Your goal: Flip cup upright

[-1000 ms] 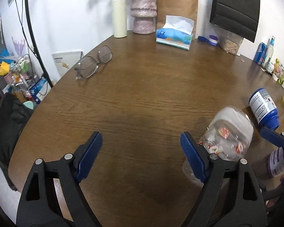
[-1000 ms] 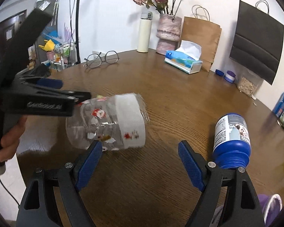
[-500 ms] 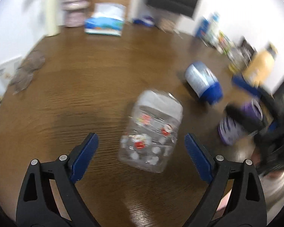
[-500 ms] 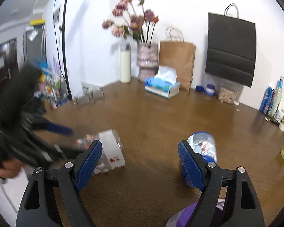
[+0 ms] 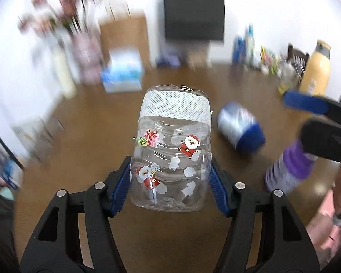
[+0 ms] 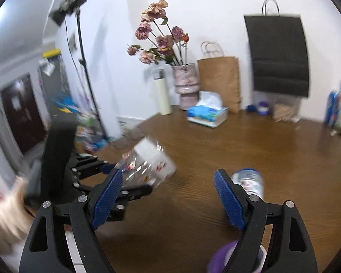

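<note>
The cup (image 5: 171, 157) is clear plastic with Santa stickers and a white mesh band at its far end. My left gripper (image 5: 170, 191) is shut on its near end and holds it off the brown table (image 5: 84, 150), tilted, band end pointing away. In the right wrist view the cup (image 6: 147, 165) appears blurred at the left, held by the left gripper (image 6: 106, 170). My right gripper (image 6: 166, 201) is open and empty, raised above the table, apart from the cup.
A blue-capped white jar (image 5: 241, 127) lies on its side right of the cup, and also shows in the right wrist view (image 6: 250, 183). A purple bottle (image 5: 288, 170) stands by the right gripper. A tissue box (image 6: 206, 112), vase (image 6: 185, 85), thermos (image 6: 162, 95) and bags (image 6: 220, 82) line the far edge.
My left gripper closed around the cup and lifted it from lying on the table. The right gripper rose and tilted up, staying open.
</note>
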`<state>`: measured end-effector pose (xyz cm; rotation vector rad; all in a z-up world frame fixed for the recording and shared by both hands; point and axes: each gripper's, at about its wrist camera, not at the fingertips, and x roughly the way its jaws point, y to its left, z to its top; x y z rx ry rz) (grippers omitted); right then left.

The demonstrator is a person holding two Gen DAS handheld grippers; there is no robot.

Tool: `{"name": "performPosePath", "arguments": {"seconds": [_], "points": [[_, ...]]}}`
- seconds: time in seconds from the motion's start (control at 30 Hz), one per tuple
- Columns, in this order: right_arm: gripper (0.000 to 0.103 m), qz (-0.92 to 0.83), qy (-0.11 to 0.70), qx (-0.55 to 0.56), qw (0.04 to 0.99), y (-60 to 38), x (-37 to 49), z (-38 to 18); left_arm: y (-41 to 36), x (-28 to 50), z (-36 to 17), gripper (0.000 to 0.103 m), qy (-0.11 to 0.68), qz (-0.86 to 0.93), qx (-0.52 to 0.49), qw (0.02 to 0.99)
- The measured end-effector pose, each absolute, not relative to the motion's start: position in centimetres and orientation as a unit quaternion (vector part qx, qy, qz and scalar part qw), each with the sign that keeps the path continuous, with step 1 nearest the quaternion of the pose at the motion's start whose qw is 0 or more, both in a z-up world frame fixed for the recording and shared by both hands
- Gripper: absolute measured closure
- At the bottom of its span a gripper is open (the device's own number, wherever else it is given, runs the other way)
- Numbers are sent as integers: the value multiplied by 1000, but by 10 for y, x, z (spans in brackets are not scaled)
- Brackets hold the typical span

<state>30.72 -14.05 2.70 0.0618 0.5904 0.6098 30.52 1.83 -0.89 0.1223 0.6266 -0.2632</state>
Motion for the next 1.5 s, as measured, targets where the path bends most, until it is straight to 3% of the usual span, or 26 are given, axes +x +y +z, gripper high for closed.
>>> {"name": "performPosePath", "arguments": {"seconds": [0.23,0.6,0.63,0.67,0.7,0.77,0.8,0.83,0.9,0.97,1.0,1.03,1.07,1.5], "points": [[16,384,323,96,859,-139,343,55,17,277,18,44,184,-131,24,974],[16,477,376,220,763,-136,382,50,11,253,34,44,116,-173,-15,978],[23,485,381,227,754,-134,383,48,9,251,33,44,114,-176,-14,978],[36,492,382,231,747,-133,384,47,8,252,33,42,116,-177,-12,977],[37,497,380,230,746,-132,383,48,8,254,33,43,118,-178,-14,977],[38,487,369,196,767,-128,377,53,8,260,31,31,134,-183,-14,974],[38,475,359,163,787,-124,371,58,8,262,30,8,146,-185,-13,972],[38,449,339,104,820,-118,361,66,9,267,30,3,158,-193,-15,968],[38,403,281,-24,870,-102,335,78,11,272,33,3,167,-216,-12,962],[37,407,245,-84,876,-91,318,81,10,282,39,3,175,-231,6,957],[37,415,234,-101,873,-87,310,81,8,283,38,9,175,-236,16,956],[36,421,225,-111,871,-83,305,81,7,286,39,33,169,-237,22,956],[36,420,217,-124,873,-79,302,80,7,292,39,43,175,-249,21,952],[34,430,241,-73,867,-103,328,24,-12,313,-8,43,239,-213,14,947]]}}
